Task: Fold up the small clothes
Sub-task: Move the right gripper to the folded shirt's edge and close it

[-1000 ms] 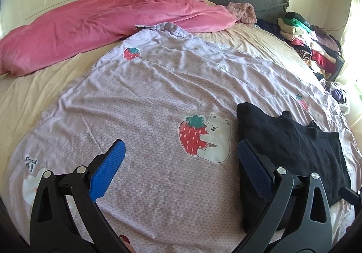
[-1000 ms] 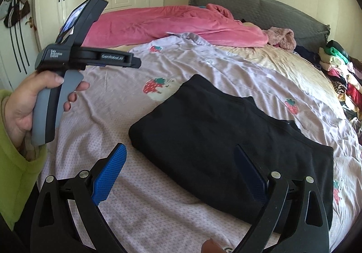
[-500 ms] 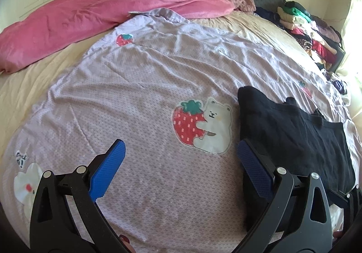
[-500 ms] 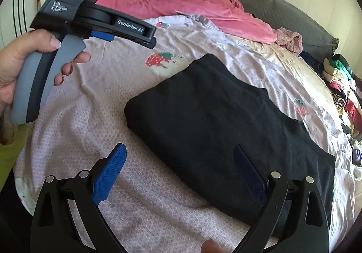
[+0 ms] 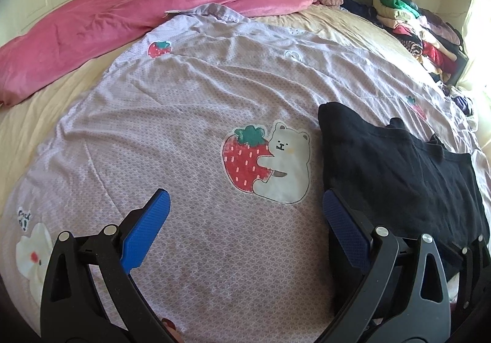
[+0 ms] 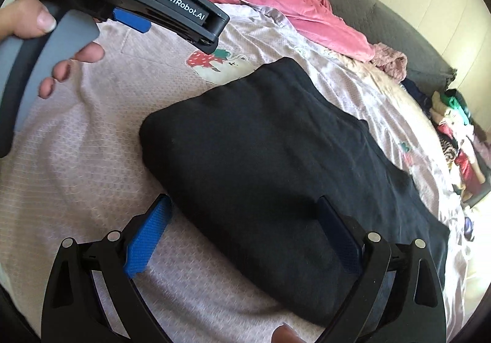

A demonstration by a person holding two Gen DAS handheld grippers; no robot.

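left wrist view: the left tongs (image 5: 245, 220) hang wide open and hold nothing, above the lilac strawberry-print sheet (image 5: 184, 115) on the bed. the black garment (image 5: 399, 171) lies folded on the sheet, toward the bed's right edge, beside the strawberry-and-bear patch (image 5: 267, 161). a pink duvet (image 5: 138, 8) is bunched along the far edge.

right wrist view: the right tongs (image 6: 242, 235) gape wide and empty over the black garment's (image 6: 276, 152) near edge. the left tongs (image 6: 129, 2) hover above the sheet (image 6: 76, 158).
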